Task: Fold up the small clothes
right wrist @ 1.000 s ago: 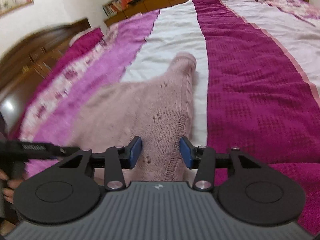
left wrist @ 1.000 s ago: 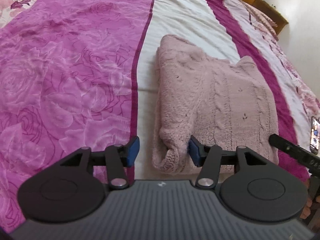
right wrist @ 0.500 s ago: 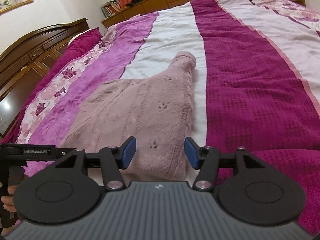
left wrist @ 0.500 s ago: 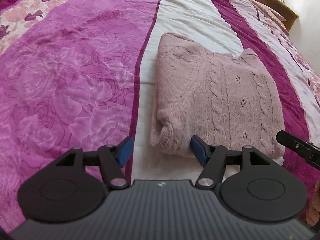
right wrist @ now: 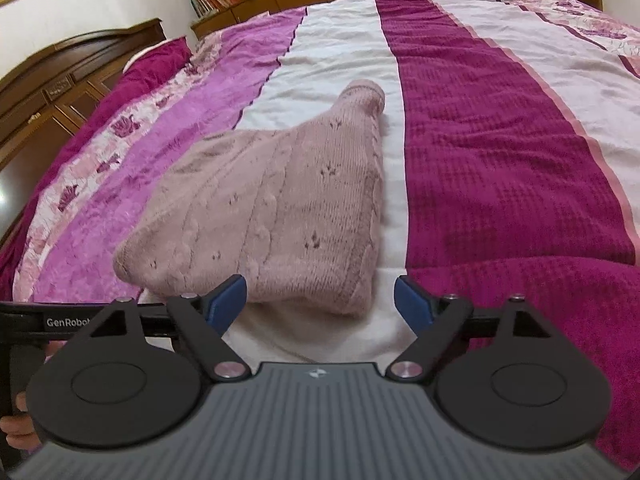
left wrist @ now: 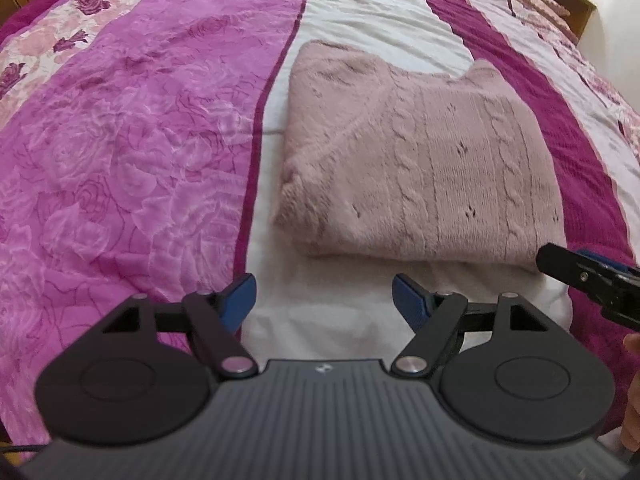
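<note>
Opening wide, the left gripper [left wrist: 324, 298] has nothing between its blue pads [left wrist: 240, 296], only bare white bedspread [left wrist: 340, 320]; the folded pink knit sweater [left wrist: 420, 172] lies just ahead of its fingertips, apart from them. The right gripper [right wrist: 320, 300] is opening too, jaws spread and holding nothing, with the near hem of the sweater [right wrist: 280, 216] lying just ahead of and between its fingertips; whether the left pad brushes the knit cannot be told. Both tools tilt downward over the striped bedspread. From the left wrist, the sweater appears as a neat rectangle with cable stitching, and the tip of the right gripper [left wrist: 588, 276] pokes in at the far right, beside the sweater's near right corner, with fingers of a hand [left wrist: 632, 400] at the frame edge. From the right wrist, a sleeve cuff [right wrist: 364, 92] shows sticking out beyond the fold, away from the gripper, and a wooden headboard [right wrist: 60, 80], a low cabinet with books [right wrist: 208, 0] and the left tool's handle gripped by a hand [right wrist: 16, 420] appear off to the left.
</note>
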